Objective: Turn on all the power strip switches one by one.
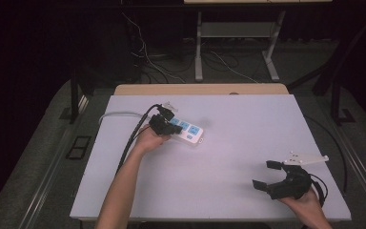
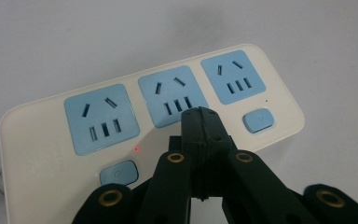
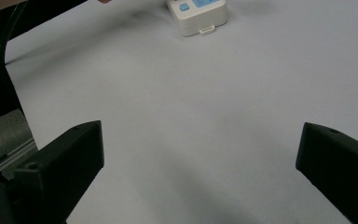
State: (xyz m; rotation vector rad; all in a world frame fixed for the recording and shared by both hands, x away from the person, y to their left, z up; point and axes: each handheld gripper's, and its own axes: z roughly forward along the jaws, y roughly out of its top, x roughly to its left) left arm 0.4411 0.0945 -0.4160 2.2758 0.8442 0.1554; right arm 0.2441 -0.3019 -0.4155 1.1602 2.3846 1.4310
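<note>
A white power strip (image 1: 187,131) with three blue sockets lies on the table's left centre. My left gripper (image 1: 163,122) hovers over its left end, shut with nothing between the jaws. In the left gripper view the closed tips (image 2: 200,116) sit just below the middle socket (image 2: 173,95), between two blue buttons (image 2: 118,173) (image 2: 258,120); a small red light (image 2: 135,149) glows. My right gripper (image 1: 267,175) rests near the front right of the table, jaws wide open and empty. In the right gripper view the strip's end (image 3: 197,13) lies far ahead.
The strip's grey cord (image 1: 116,114) runs off the left side of the white table (image 1: 248,143). A black cable (image 1: 131,138) trails from the left gripper along the forearm. Behind the table are desk legs (image 1: 198,47) and loose wires on the floor.
</note>
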